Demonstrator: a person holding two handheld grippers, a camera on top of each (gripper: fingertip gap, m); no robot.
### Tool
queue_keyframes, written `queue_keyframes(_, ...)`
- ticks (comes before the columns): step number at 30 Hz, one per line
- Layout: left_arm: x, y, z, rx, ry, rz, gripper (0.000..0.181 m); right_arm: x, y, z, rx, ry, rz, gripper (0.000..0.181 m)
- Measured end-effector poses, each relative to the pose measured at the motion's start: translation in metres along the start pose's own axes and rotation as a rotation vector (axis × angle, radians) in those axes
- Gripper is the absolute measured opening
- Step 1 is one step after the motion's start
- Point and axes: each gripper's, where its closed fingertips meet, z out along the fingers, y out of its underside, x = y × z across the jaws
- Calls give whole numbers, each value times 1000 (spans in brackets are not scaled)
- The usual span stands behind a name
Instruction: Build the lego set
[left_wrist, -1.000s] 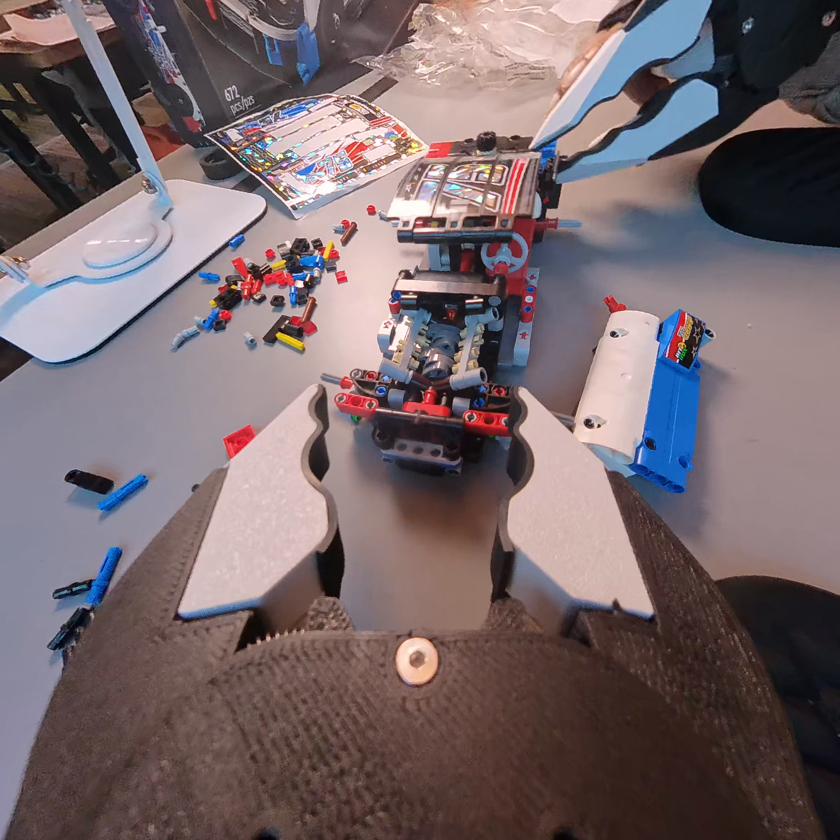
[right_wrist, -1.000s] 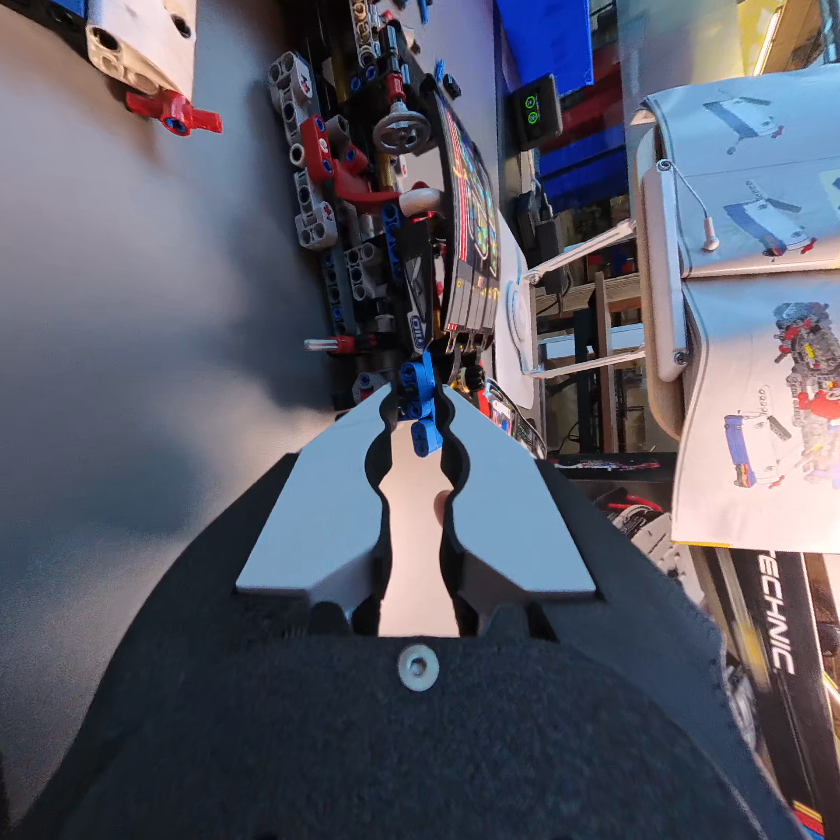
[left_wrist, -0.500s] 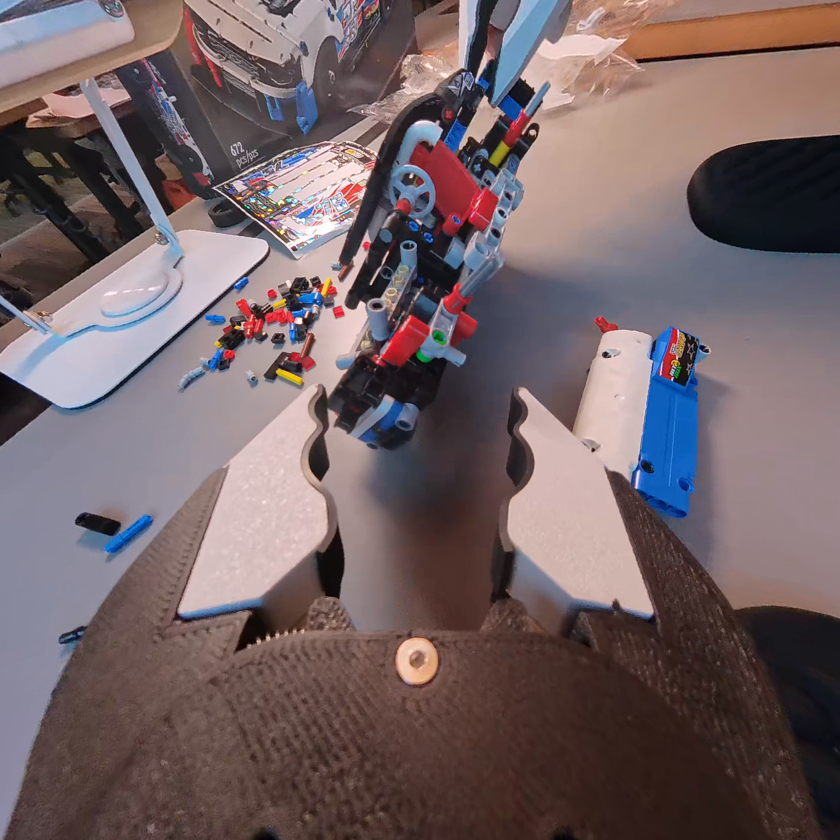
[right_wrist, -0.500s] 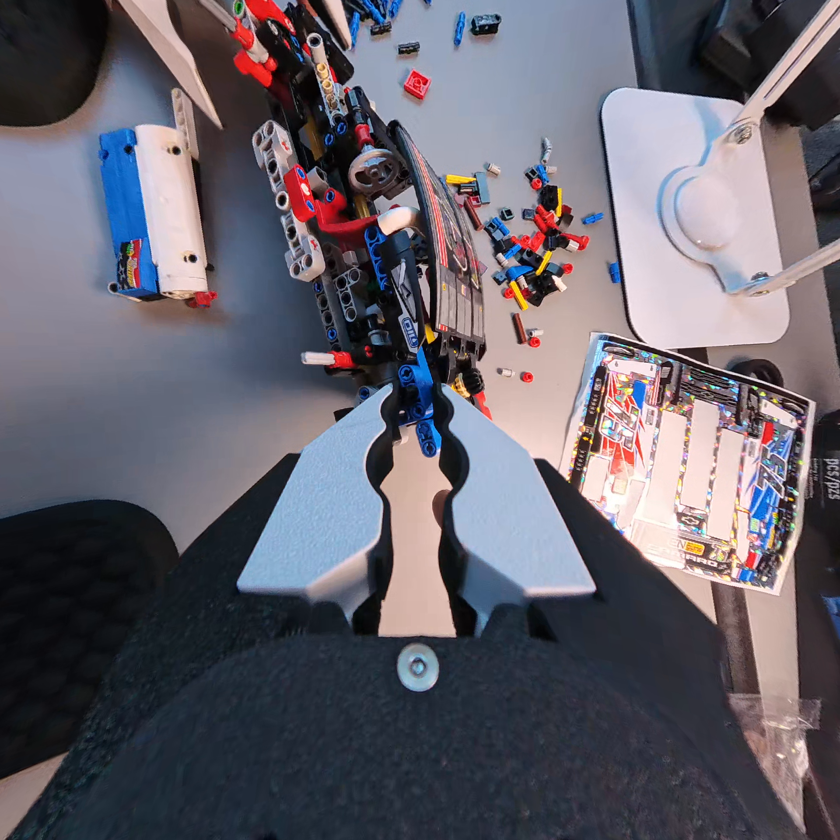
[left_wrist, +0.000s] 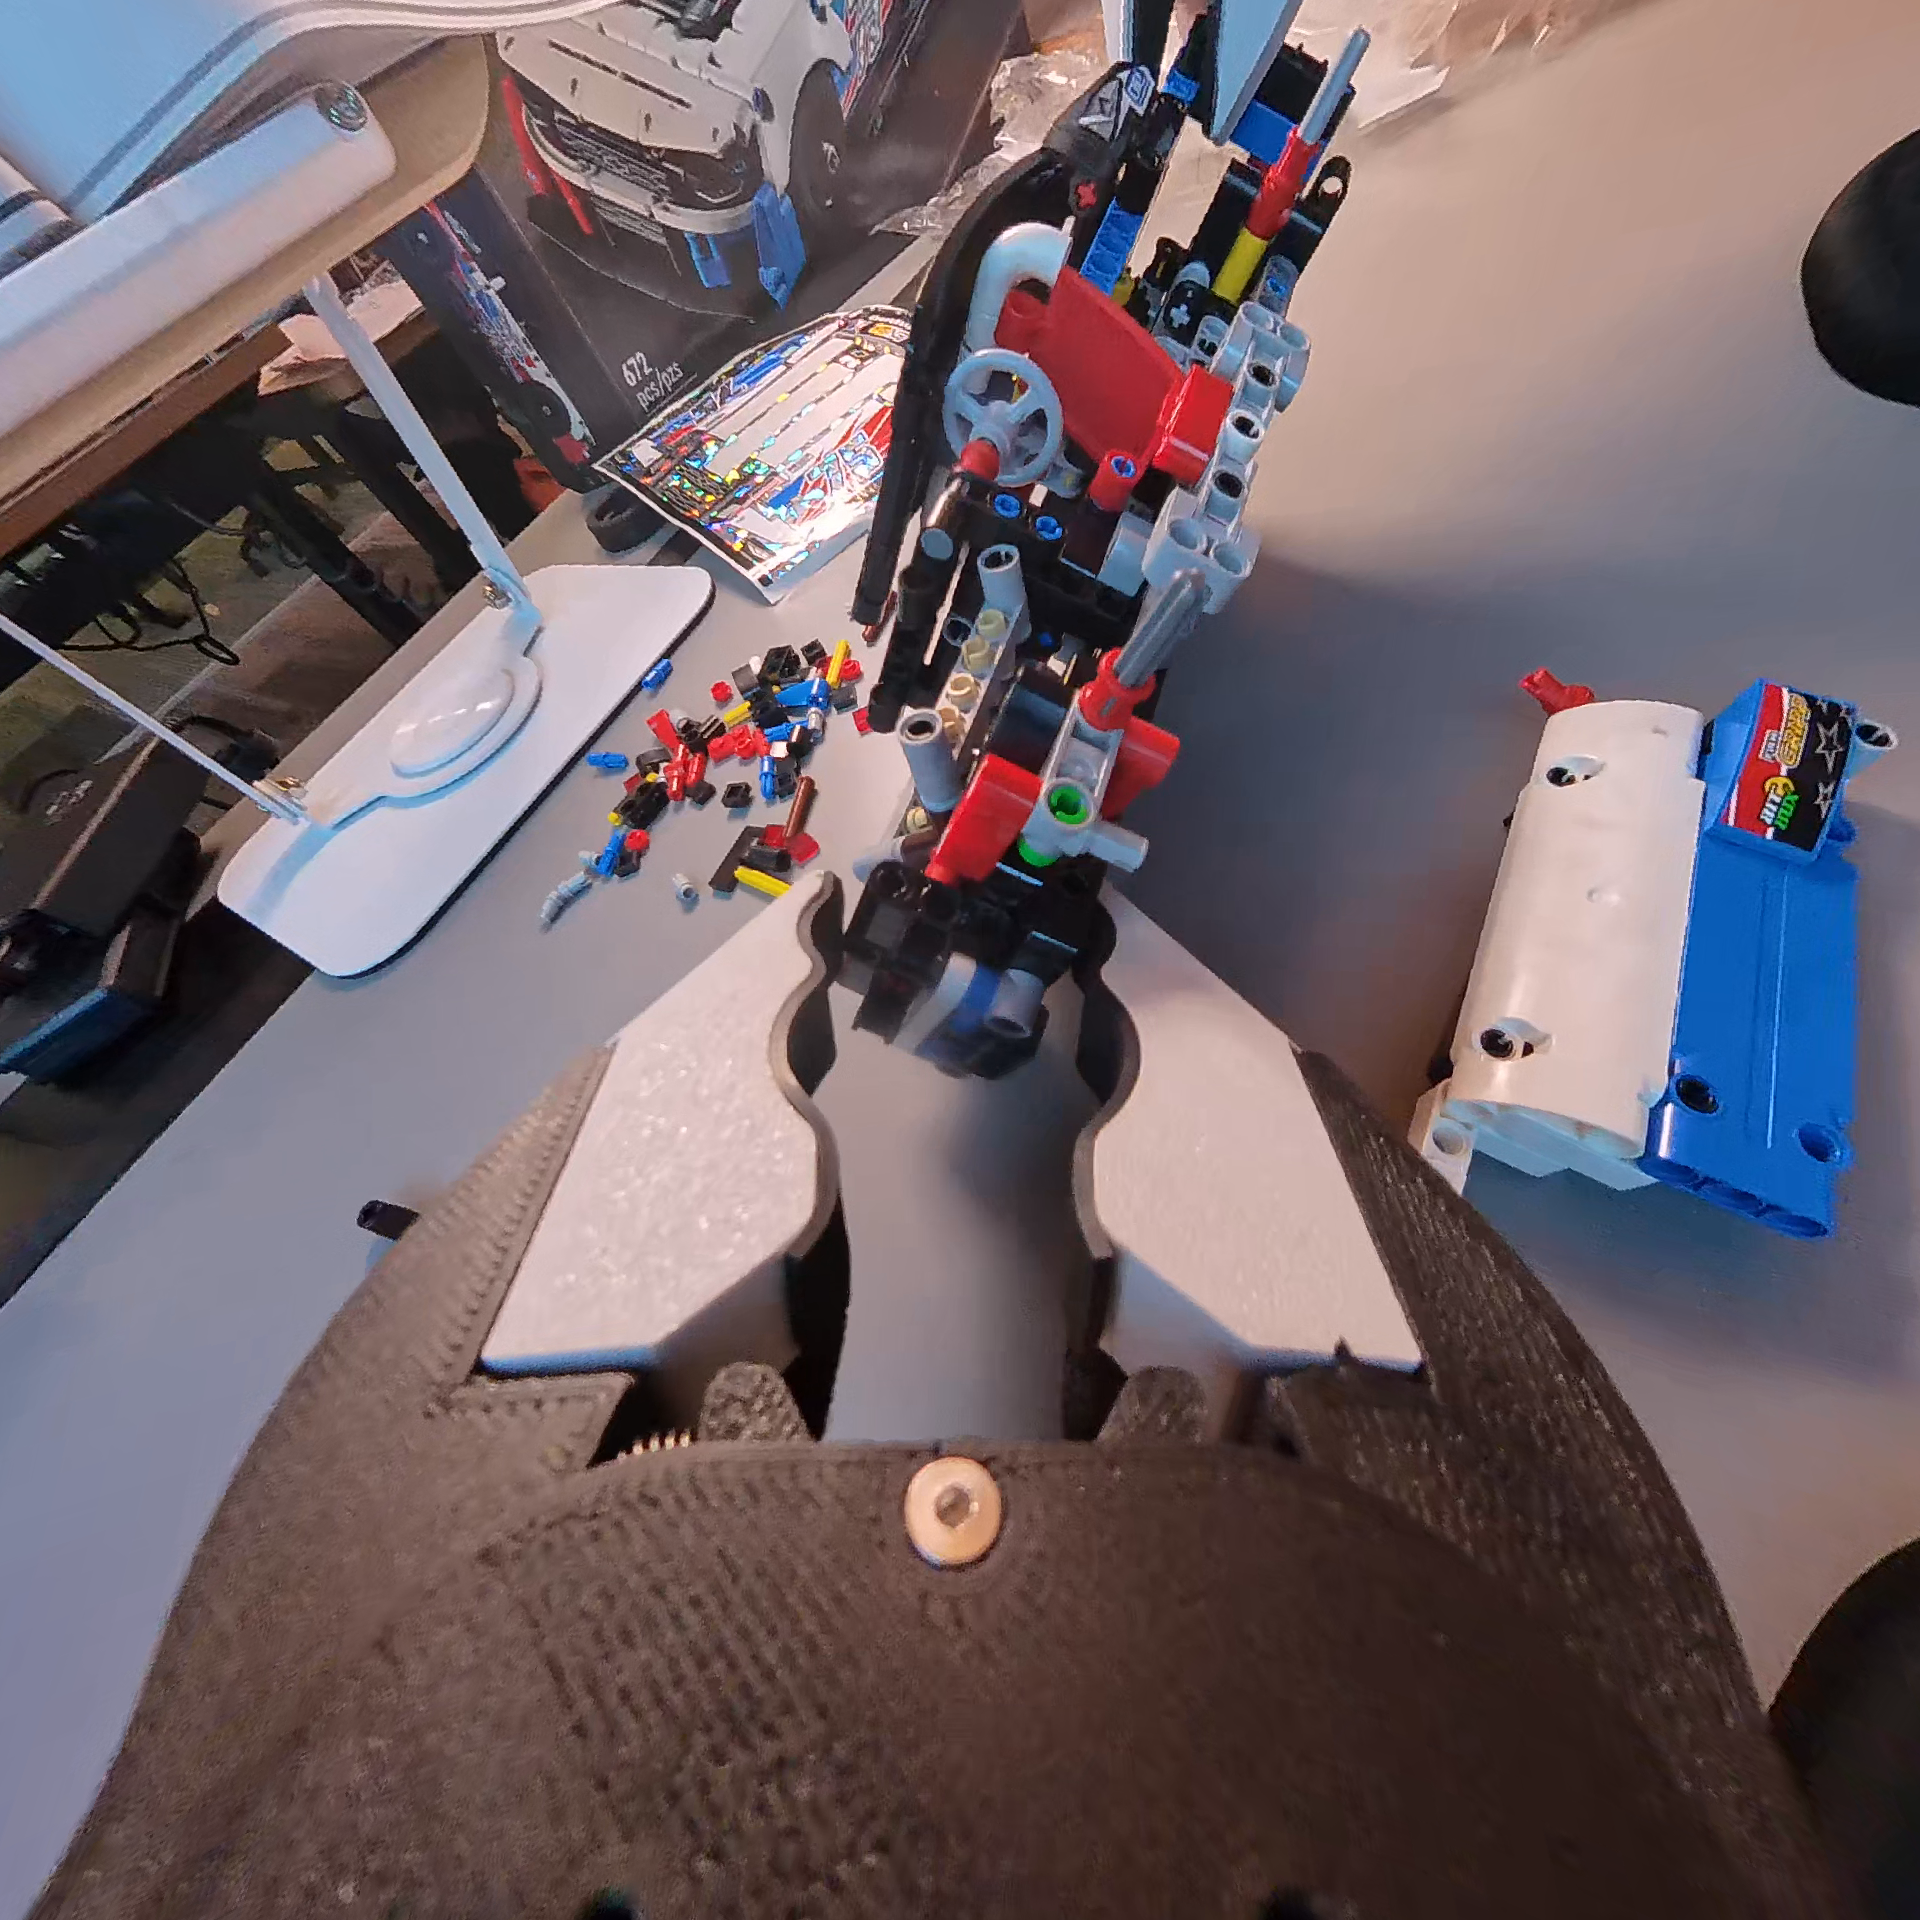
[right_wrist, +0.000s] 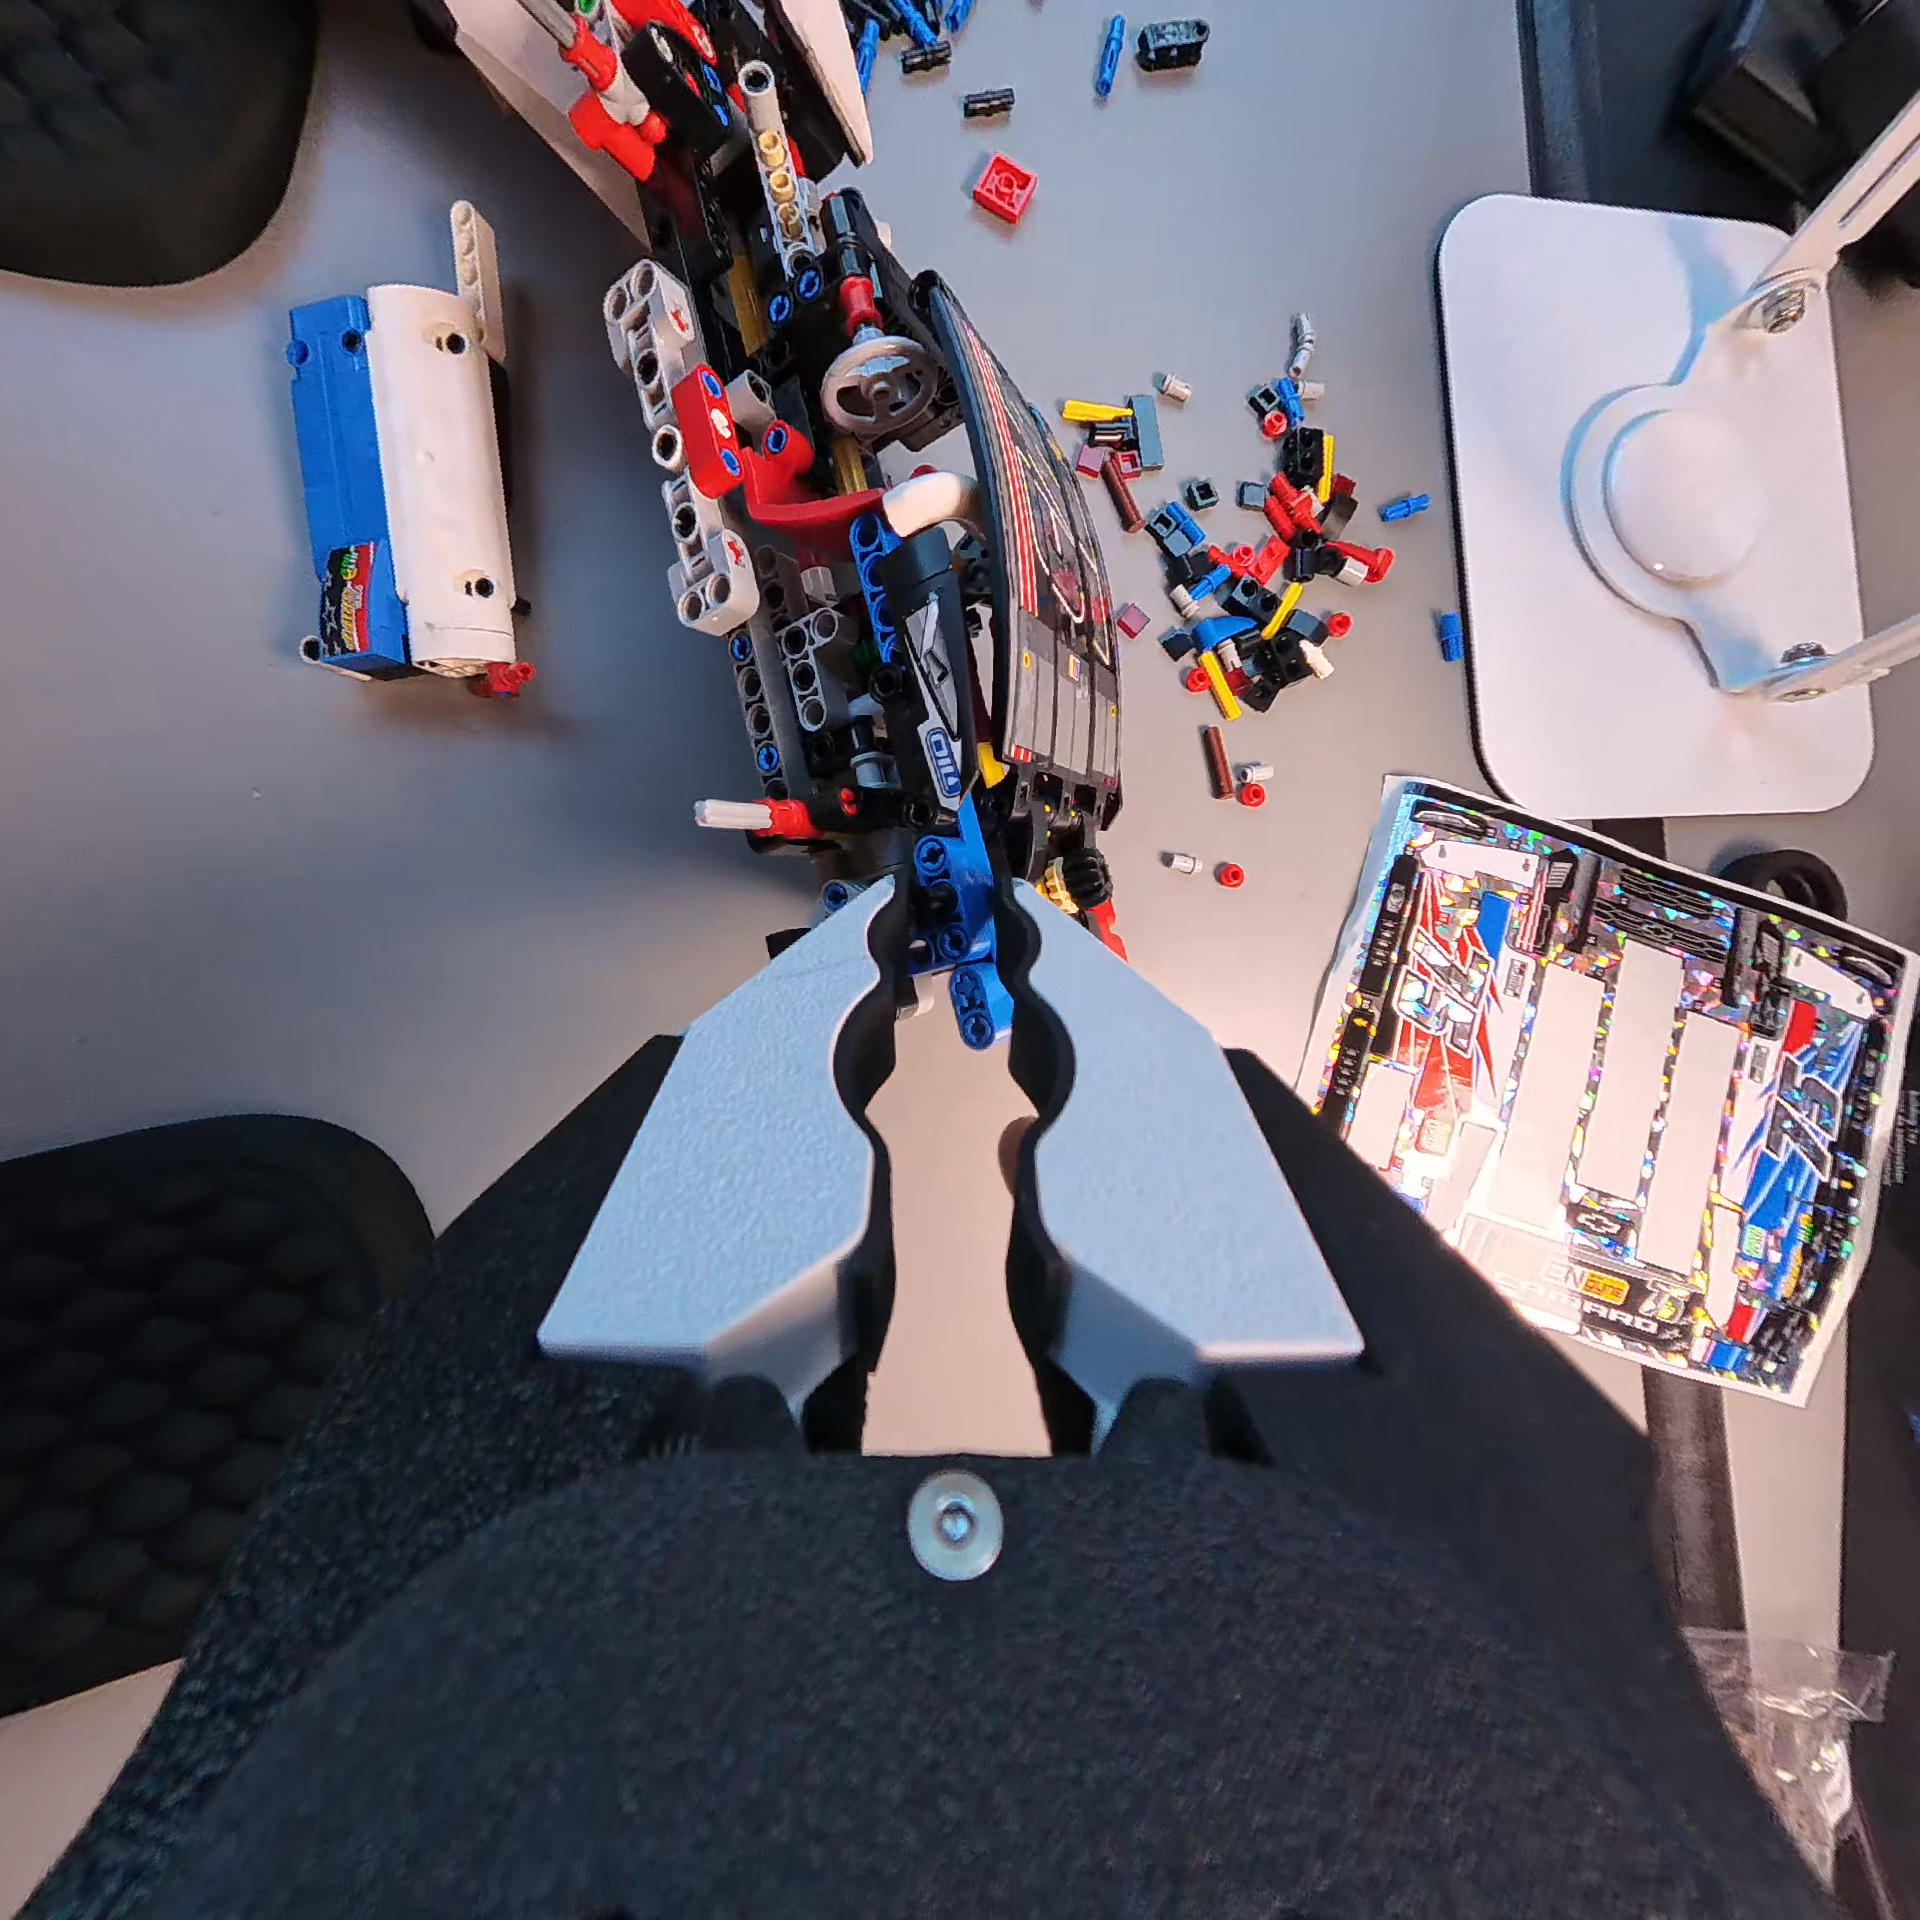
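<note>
The half-built lego car chassis (left_wrist: 1049, 582) is held up off the grey table, tilted steeply. It has a red seat, a grey steering wheel and a stickered black hood. My right gripper (right_wrist: 951, 935) is shut on a blue beam at one end of the chassis (right_wrist: 831, 540); it shows at the top of the left wrist view (left_wrist: 1184, 52). My left gripper (left_wrist: 961, 935) has its jaws closed in on the chassis's other end, a black and grey block. Its white fingers (right_wrist: 831, 94) show at the top of the right wrist view.
A white and blue body panel (left_wrist: 1662, 956) lies on the table beside the chassis, also in the right wrist view (right_wrist: 405, 488). Nearby are a heap of small loose pieces (right_wrist: 1247, 540), a shiny sticker sheet (right_wrist: 1600, 1091), a white stand base (right_wrist: 1652, 499), the set's box (left_wrist: 665, 187) and black cushions (right_wrist: 156, 1351). The grippers' ends are close to 20 cm from one another.
My right gripper has lifted the chassis from flat on the table to a steep tilt. My left gripper's jaws have narrowed onto its lower end.
</note>
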Motion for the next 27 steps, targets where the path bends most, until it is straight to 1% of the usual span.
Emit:
queue_keyframes(1,0,0,0,-2,4,-1,42,-1,-3,-1,12,4,-5,12)
queue_keyframes(3,1,0,0,-5,7,5,42,-4,-17,-5,79,8,-3,12)
queue_keyframes(6,2,0,1,-9,9,9,42,-8,-37,-6,136,22,-10,13)
queue_keyframes(7,2,0,1,-8,11,8,42,-11,-40,-2,122,21,-22,13)
queue_keyframes(10,2,0,1,-9,14,8,42,-6,-45,8,81,84,-66,12)
queue_keyframes(13,3,-1,1,-4,18,9,42,-3,-42,13,40,84,-56,10)
queue_keyframes(18,3,-1,0,-2,28,2,42,-3,-42,14,31,139,-96,10)
queue_keyframes(22,4,-2,0,2,31,2,42,1,-42,11,60,116,58,10)
queue_keyframes(27,5,-2,0,5,35,4,41,4,-41,11,51,117,118,10)
